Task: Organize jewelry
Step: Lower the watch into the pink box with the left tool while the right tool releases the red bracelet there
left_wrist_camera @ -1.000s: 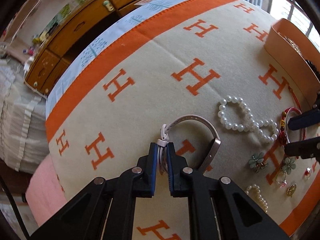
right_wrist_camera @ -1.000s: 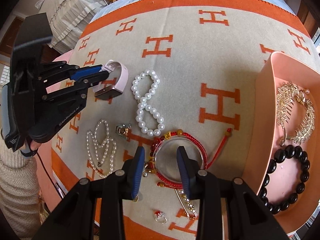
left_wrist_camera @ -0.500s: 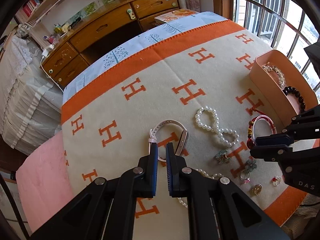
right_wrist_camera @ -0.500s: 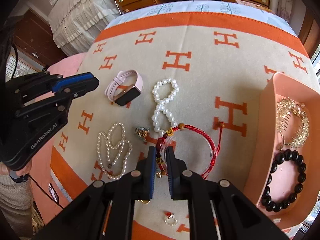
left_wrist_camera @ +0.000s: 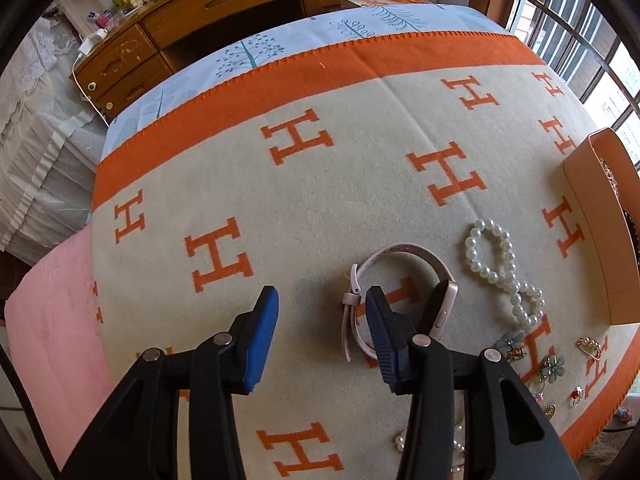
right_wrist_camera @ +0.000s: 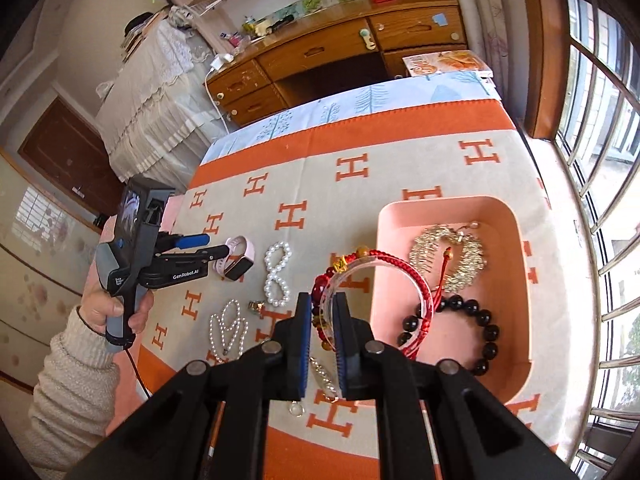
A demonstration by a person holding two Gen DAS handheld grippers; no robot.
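Observation:
My right gripper (right_wrist_camera: 322, 312) is shut on a red cord bracelet with a clear bangle (right_wrist_camera: 400, 264), held in the air beside the left wall of the pink tray (right_wrist_camera: 520, 256). The tray holds a gold hair comb (right_wrist_camera: 448, 256) and a black bead bracelet (right_wrist_camera: 476, 320). My left gripper (left_wrist_camera: 322, 302) is open, just above the blanket. Its right finger is over the strap of the pink watch (left_wrist_camera: 404, 288), seen also in the right wrist view (right_wrist_camera: 238, 258). A pearl bracelet in a figure eight (left_wrist_camera: 504, 268) lies right of the watch.
A pearl necklace (right_wrist_camera: 228, 328), flower earrings (left_wrist_camera: 548, 368), a small ring (left_wrist_camera: 576, 394) and a gold pin (left_wrist_camera: 588, 346) lie on the orange and cream blanket (left_wrist_camera: 320, 184). A wooden desk (right_wrist_camera: 340, 48) stands beyond the bed, windows at the right.
My right gripper has lifted the red bracelet off the blanket and carried it toward the tray. My left gripper has opened and come down beside the watch, which still lies on the blanket.

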